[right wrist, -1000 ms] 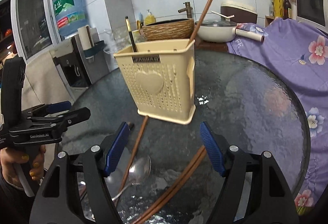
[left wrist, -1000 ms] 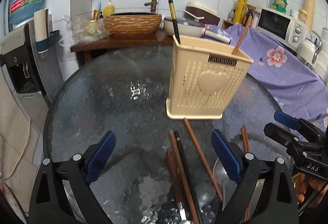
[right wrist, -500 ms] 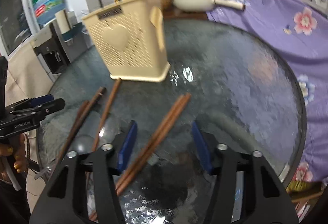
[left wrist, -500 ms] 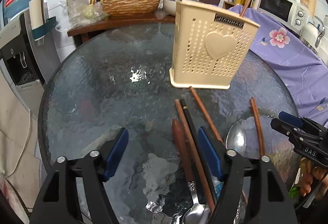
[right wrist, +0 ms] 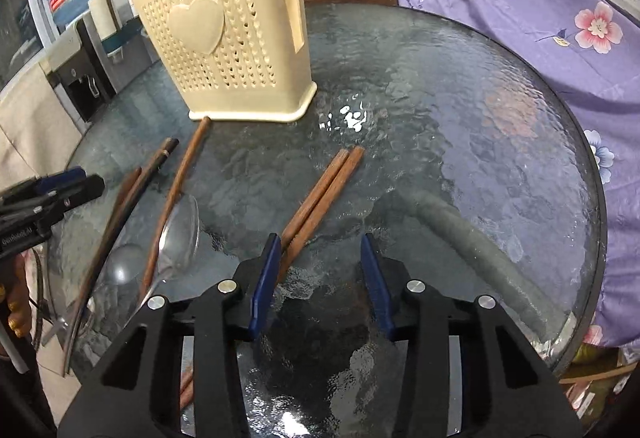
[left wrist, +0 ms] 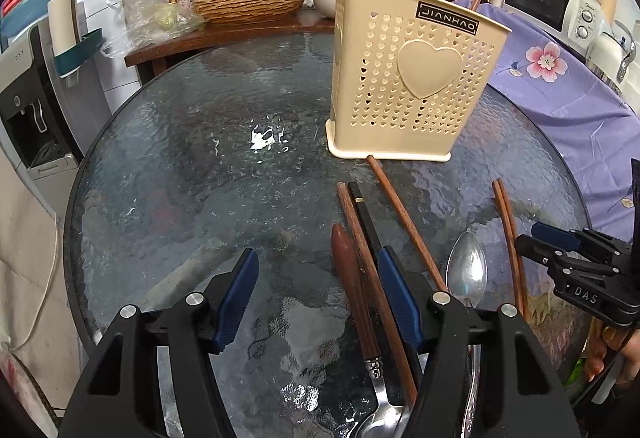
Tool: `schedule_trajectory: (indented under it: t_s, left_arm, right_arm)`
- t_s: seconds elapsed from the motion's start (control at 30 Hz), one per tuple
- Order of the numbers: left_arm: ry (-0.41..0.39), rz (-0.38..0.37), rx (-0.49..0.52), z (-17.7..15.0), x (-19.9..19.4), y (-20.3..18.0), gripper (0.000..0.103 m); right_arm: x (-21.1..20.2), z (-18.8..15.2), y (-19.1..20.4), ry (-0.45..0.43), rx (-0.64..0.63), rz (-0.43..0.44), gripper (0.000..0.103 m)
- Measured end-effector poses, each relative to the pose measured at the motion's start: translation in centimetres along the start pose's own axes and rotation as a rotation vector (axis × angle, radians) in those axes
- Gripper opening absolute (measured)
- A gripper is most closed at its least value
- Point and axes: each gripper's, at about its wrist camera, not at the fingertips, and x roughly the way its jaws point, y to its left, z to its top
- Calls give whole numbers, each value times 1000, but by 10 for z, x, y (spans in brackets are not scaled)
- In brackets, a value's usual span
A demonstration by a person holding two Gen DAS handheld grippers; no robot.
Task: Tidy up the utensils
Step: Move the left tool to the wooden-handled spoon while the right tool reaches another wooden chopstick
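On glass table (left wrist: pixel 168 173), beige utensil holder (left wrist: pixel 412 77), loose chopsticks (right wrist: pixel 320 193), spoon (left wrist: pixel 466 274), both grippers' fingers wide, empty.

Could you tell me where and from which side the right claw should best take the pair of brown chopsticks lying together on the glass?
Probably mid-length on the pair of brown chopsticks, from above, fingers astride both. They lie flat, side by side, and the right claw is open above their near end.

Matte black plastic claws, left claw (left wrist: pixel 318 292) and right claw (right wrist: pixel 319 278), each tipped with blue rubber pads (left wrist: pixel 236 294) on angular black fingers. Round silver screws (right wrist: pixel 415 284) at the pivots. White lettering "DAS" stamped on the right claw body (left wrist: pixel 582 293). Bare fingers (left wrist: pixel 600 358) with yellow-painted nails on the handles.
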Motion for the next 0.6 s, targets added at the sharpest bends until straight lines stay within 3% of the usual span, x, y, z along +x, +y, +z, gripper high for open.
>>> schedule_trajectory:
  t_s: [0.37,0.6]
  left_arm:
    - [36,-3,40,14,21,-7,52]
    - [49,11,47,20,30,-5,51]
  right_arm:
    - [1,4,-17,3,-6,-23,40]
    - [15,22,-11,14,-18,-29,27]
